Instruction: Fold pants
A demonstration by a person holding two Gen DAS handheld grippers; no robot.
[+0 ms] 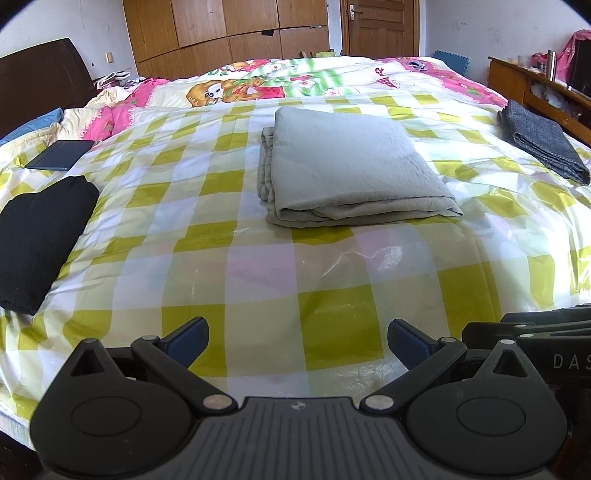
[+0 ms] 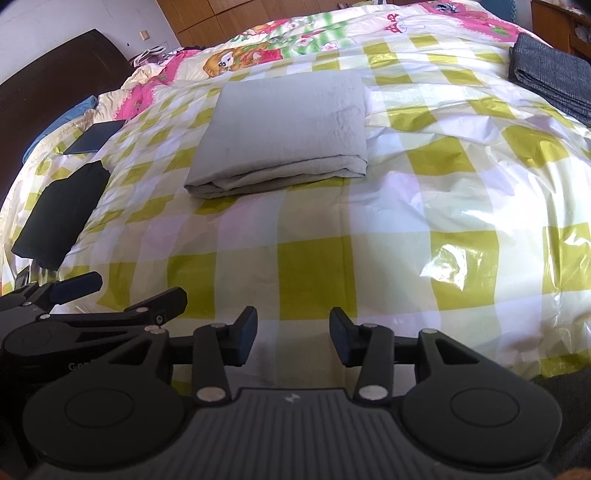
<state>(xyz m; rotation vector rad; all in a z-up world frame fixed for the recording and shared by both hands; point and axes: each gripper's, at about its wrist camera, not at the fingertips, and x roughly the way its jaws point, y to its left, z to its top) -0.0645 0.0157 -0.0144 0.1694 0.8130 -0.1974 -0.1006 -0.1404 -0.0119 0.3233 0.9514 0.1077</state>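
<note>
Glossy yellow-and-white checked plastic sheet (image 1: 258, 266) covers the bed. From the left lie a dark headboard (image 1: 40, 81), a black folded garment (image 1: 40, 240), the grey folded pants (image 1: 351, 173) mid-bed, and dark grey folded cloth (image 1: 543, 144). Wooden wardrobes (image 1: 229, 33) stand behind. Left gripper (image 1: 297, 345) and right gripper (image 2: 293, 338) both gape, empty, near the bed's front edge.
</note>
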